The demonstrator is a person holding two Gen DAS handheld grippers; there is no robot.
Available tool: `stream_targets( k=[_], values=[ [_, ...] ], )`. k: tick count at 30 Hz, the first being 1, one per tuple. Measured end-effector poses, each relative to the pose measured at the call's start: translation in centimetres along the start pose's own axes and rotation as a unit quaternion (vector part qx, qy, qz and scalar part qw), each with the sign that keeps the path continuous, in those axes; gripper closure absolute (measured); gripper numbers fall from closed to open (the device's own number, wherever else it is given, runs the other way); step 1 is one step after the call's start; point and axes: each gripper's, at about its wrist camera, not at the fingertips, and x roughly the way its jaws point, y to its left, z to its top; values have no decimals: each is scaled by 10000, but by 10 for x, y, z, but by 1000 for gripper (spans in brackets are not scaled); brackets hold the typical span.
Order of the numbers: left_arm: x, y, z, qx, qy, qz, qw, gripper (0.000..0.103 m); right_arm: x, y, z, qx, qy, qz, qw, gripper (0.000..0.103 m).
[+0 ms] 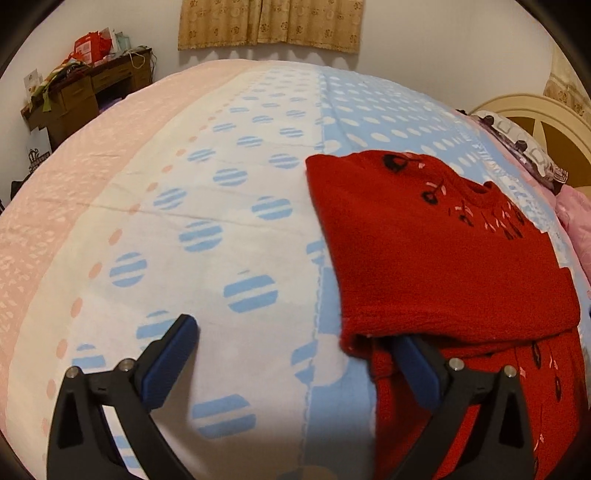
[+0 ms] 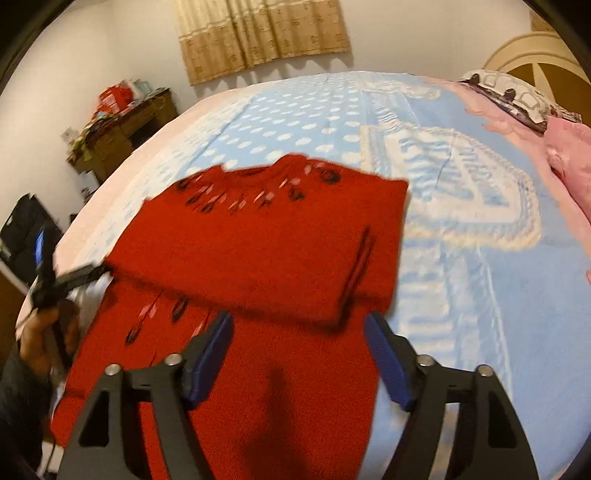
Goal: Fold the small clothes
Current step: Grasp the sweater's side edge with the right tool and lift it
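A small red sweater (image 1: 436,258) with black and pink stitched marks lies on the bed, its sleeves folded across the body; it also shows in the right wrist view (image 2: 266,251). My left gripper (image 1: 295,339) is open at the sweater's left edge; its right finger (image 1: 417,365) reaches under the folded sleeve's end and its left finger is over bare blanket. From the right wrist view the left gripper (image 2: 70,277) touches the sweater's left side. My right gripper (image 2: 299,332) is open and empty just above the sweater's lower body, below the folded sleeve.
The bed is covered by a blue, white and pink blanket (image 1: 221,221). Pillows (image 2: 517,96) and a pink cloth (image 2: 569,155) lie near the headboard on the right. A cluttered wooden desk (image 1: 88,88) stands by the far wall under a curtain (image 1: 269,22).
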Motion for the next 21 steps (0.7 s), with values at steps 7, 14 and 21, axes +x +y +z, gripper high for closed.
stream_targets(
  k=[7, 14, 21],
  values=[
    [0, -2, -2, 44, -49, 11, 10000, 0, 56, -4, 23, 120, 385, -434, 9982, 92],
    [1, 0, -1, 2, -39, -29, 10000, 0, 15, -6, 23, -124, -277, -856, 9959, 100],
    [-1, 3, -2, -58, -36, -103, 9999, 0, 38, -30, 16, 134, 169, -773, 9968, 100]
  ],
)
